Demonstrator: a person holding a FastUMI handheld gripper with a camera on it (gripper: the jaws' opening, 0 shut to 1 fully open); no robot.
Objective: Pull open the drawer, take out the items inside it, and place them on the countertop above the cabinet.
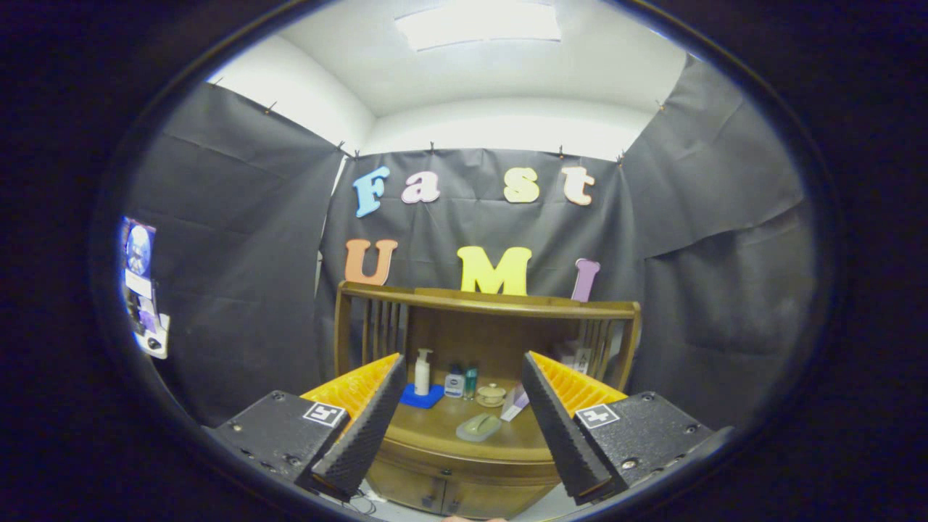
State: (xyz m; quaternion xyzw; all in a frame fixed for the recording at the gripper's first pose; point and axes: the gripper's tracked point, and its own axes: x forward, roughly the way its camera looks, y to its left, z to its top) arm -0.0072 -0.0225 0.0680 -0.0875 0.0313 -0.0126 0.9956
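Gripper view: gripper spread wide, holding nothing, well back from the wooden cabinet.

Fingers frame the countertop; both are in free air, not touching anything. Beyond them on the countertop: a white pump bottle standing on a blue pad, two small bottles just beside it, a small lidded jar, and a pale flat oval item nearer the front edge, with bare wood around it. A pinkish item is partly hidden behind the right-hand finger; cannot tell what it is. Cabinet front below the counter lip is cut off low between the fingers; drawer looks closed, contents hidden. Slatted rails close off the countertop's sides and back.
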